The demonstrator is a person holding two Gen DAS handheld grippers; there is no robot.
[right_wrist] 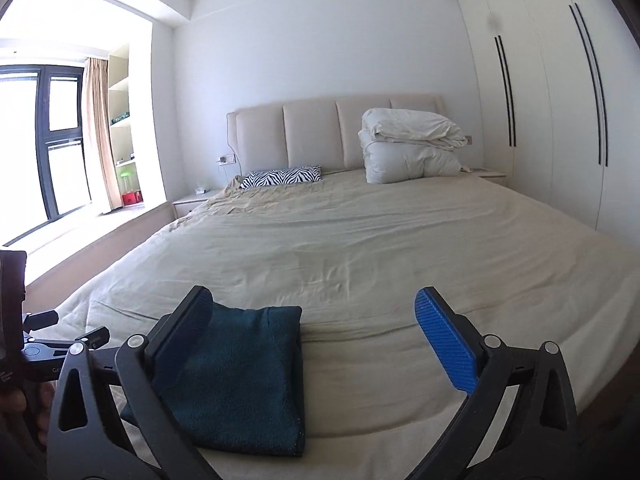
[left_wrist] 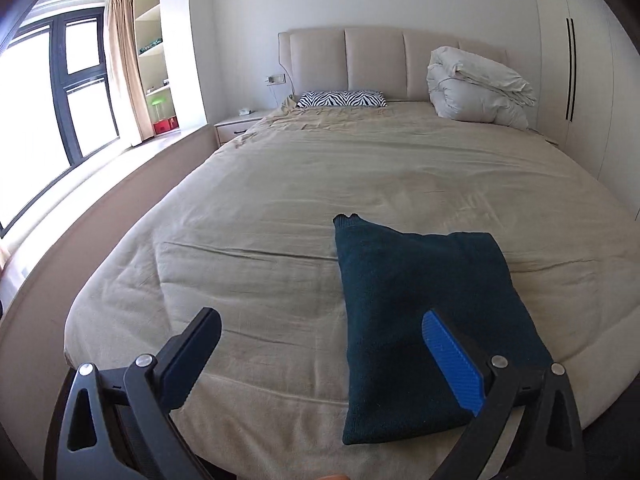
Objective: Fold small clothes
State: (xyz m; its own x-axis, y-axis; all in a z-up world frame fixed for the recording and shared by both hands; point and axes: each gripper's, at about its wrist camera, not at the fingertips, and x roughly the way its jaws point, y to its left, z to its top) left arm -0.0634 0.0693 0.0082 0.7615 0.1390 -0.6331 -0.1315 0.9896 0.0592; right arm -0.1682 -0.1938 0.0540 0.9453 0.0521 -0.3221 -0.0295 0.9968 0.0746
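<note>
From my left wrist camera, the left gripper (left_wrist: 320,336) gapes wide and empty above the folded teal garment (left_wrist: 420,320), which lies on the beige bed (left_wrist: 280,200) near its foot. A zebra pillow (left_wrist: 341,99) and a bundled white duvet (left_wrist: 476,84) sit by the headboard.

From my right wrist camera, the right gripper (right_wrist: 312,316) is equally wide with nothing in it; the garment (right_wrist: 240,376) lies low left, partly behind its dark finger (right_wrist: 180,336).

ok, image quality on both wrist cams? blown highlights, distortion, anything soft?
Left wrist view: window blown out to white, strong fisheye bend along the bed edge, dark folded garment sharp but short on shadow detail. Right wrist view: window also clipped, wardrobe handles bowed, dark corner vignette; no motion blur visible in either.
</note>
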